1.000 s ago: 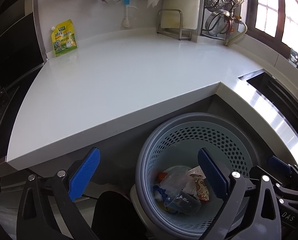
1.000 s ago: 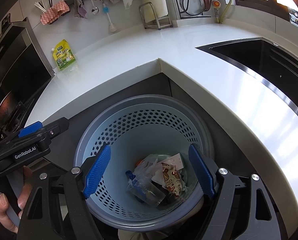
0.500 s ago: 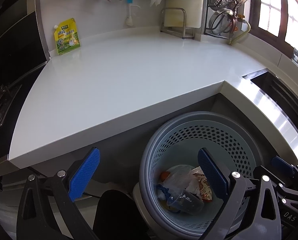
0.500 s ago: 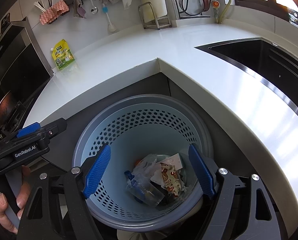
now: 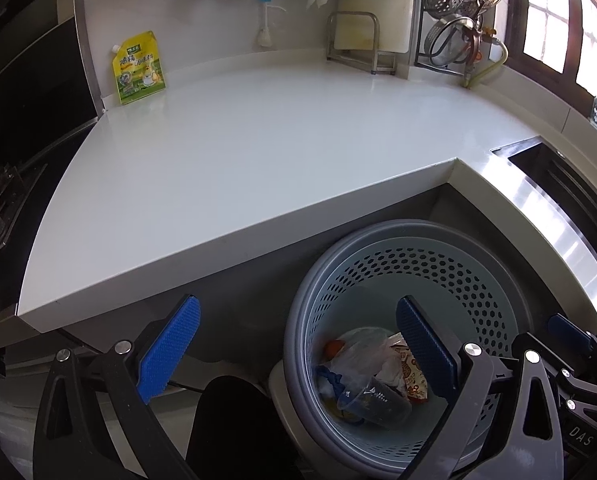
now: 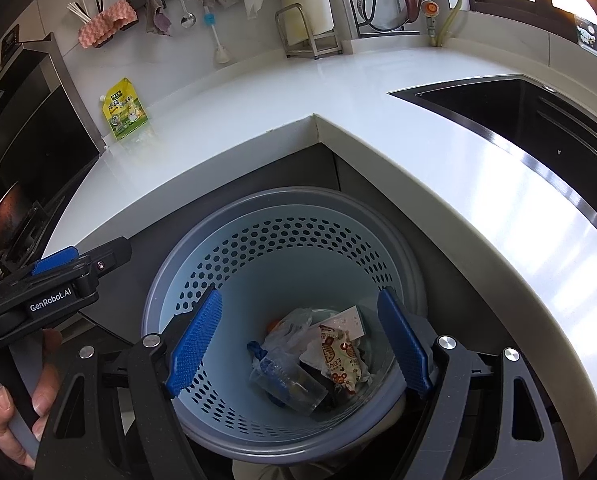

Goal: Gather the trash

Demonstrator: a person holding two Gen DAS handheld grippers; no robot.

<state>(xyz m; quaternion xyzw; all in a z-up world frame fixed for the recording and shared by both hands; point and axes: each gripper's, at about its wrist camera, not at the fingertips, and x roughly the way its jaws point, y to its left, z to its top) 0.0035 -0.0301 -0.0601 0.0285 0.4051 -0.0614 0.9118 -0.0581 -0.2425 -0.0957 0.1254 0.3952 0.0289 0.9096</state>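
Firstly, from our left wrist: left gripper (image 5: 298,354) spread, empty; white countertop (image 5: 258,160), yellow pouch (image 5: 138,68) by wall. From our right wrist: right gripper (image 6: 298,342) spread, empty, above perforated bin (image 6: 282,248) holding trash (image 6: 318,360); dark sink (image 6: 518,120).

**Readable lettering in the kitchen**

"GenRobot.AI" stands in white on the black body of the left tongs (image 6: 48,302), seen from the right wrist view. "DAS" shows in pale letters on the black housing of the right tongs (image 5: 580,434), at the edge of the left wrist view. The yellow-green pouch (image 5: 138,68) on the counter (image 5: 258,152) and the snack wrapper (image 6: 340,358) in the bin (image 6: 282,208) carry print too small to read.
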